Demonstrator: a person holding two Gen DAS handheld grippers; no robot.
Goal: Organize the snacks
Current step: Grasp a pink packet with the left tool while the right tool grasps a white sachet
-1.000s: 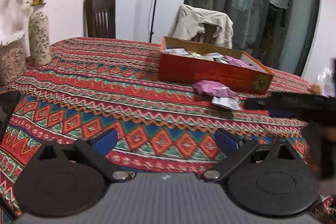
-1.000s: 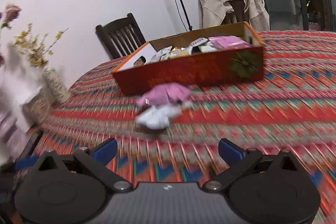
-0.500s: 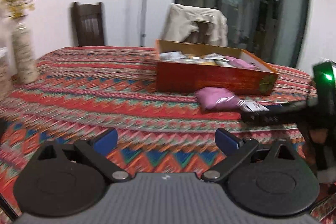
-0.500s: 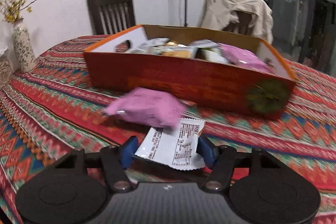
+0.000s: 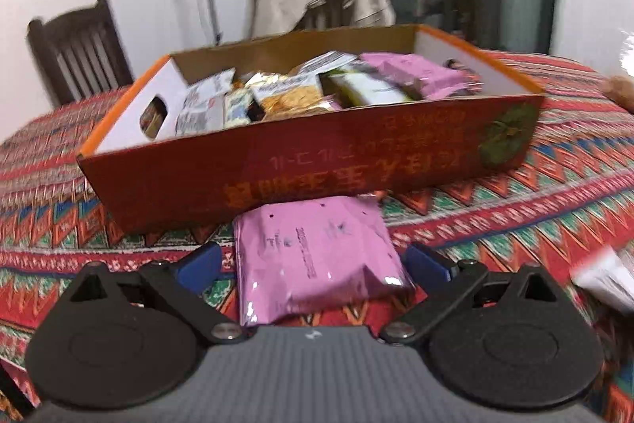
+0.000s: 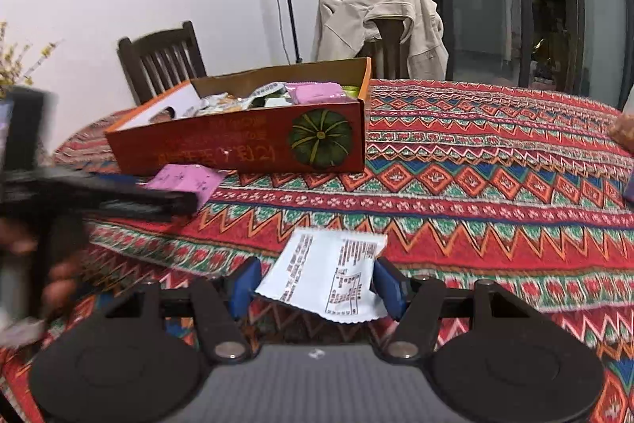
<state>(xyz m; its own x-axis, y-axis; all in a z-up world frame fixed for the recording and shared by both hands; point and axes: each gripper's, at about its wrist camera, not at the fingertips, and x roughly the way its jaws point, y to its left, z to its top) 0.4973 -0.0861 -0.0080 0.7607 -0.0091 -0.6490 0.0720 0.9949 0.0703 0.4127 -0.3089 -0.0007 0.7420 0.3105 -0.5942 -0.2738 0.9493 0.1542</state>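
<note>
A pink snack packet (image 5: pixel 317 256) lies flat on the patterned tablecloth, against the front wall of the red cardboard box (image 5: pixel 356 165). My left gripper (image 5: pixel 313 264) is open, one blue pad on each side of the packet and neither pressing it. The box holds several snack packets. In the right wrist view my right gripper (image 6: pixel 317 284) is shut on a white snack packet (image 6: pixel 329 272), back from the box (image 6: pixel 222 145). That view also shows the left gripper's black fingers (image 6: pixel 158 203) beside the pink packet (image 6: pixel 186 181).
A dark wooden chair (image 6: pixel 162 62) and a chair draped with a beige jacket (image 6: pixel 380 22) stand behind the table. Yellow flowers (image 6: pixel 12 66) show at the far left. A person's hand (image 6: pixel 59 284) grips the left tool. A brownish object (image 6: pixel 622 133) sits at the right edge.
My left gripper has swept right and forward until it straddles the pink packet. My right gripper has shut on the white packet and drawn it back from the box.
</note>
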